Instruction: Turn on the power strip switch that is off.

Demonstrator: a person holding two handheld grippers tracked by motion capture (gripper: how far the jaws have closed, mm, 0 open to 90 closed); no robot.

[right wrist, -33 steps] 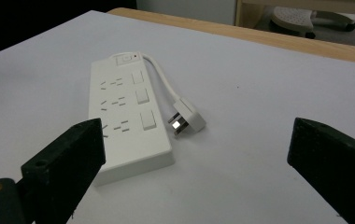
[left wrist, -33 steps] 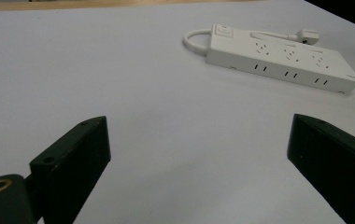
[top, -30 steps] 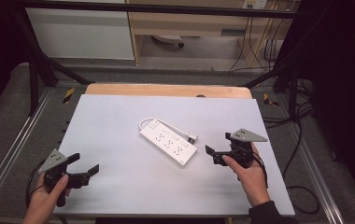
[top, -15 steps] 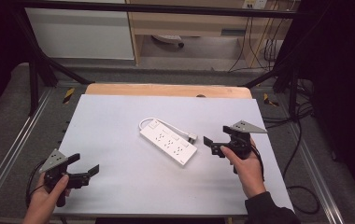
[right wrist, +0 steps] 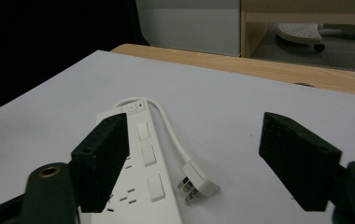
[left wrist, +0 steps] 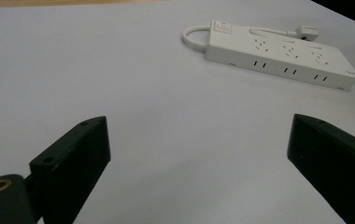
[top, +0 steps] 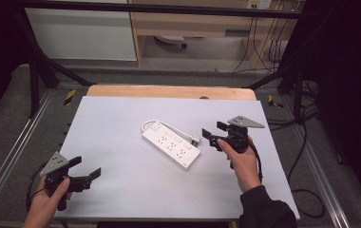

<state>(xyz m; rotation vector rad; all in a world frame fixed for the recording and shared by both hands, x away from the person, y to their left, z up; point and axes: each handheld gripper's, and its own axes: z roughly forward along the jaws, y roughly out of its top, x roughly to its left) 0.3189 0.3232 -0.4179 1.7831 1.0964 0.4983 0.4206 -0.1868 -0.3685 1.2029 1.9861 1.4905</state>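
A white power strip (top: 171, 145) lies flat at the middle of the white table (top: 117, 118), its short cord looping to a white plug (top: 195, 140) beside it. My right gripper (top: 214, 131) hovers just right of the plug. Its jaws have just been closing but remain apart and grip nothing. In the right gripper view the plug (right wrist: 199, 184) lies on the table in the gap ahead of the right gripper (right wrist: 196, 158), beside the strip (right wrist: 140, 163). My left gripper (top: 86, 167) rests open near the front left corner. From the left gripper (left wrist: 199, 158) the strip (left wrist: 278, 53) lies far ahead.
A wooden edge (top: 169, 91) borders the table's far side. Metal frame rails (top: 7, 161) run along both sides. Cables (top: 307, 142) hang off the right edge onto the floor. A cabinet (top: 83, 33) and shelf stand beyond the table.
The right hand has moved away from the front edge and leftward, toward the plug, and its jaws stand closer together. The left hand has not moved.
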